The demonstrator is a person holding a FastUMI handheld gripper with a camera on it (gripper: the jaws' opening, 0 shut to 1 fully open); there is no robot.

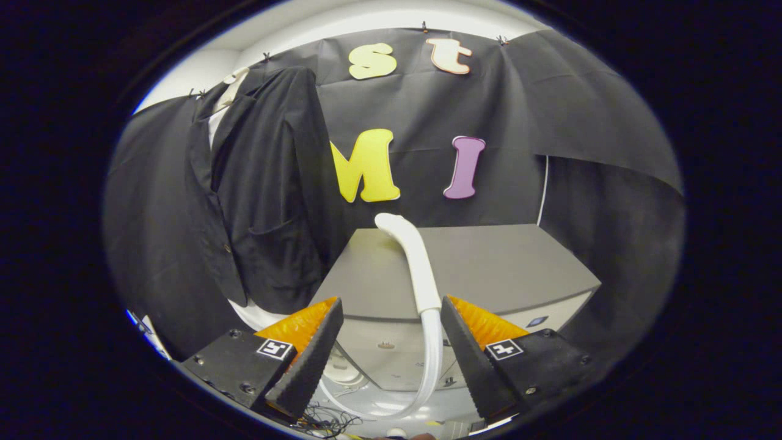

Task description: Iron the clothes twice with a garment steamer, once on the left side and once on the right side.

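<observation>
A dark suit jacket [263,201] hangs on a pale hanger [234,85] against the booth's black wall, beyond and to the left of my fingers. The white steamer wand [410,250] stands upright just ahead of my gripper [391,305], leaning against the front edge of a grey cabinet [507,269]. Its translucent hose [432,360] drops between my fingers, close beside the right fingertip [455,318] and well away from the left one. My gripper is open, and only the right finger is near the wand's lower end.
The grey cabinet fills the space ahead and to the right, with a small blue mark [536,321] on its front. A white round base [256,315] shows below the jacket's hem. Loose cables [330,421] lie on the floor beneath my fingers.
</observation>
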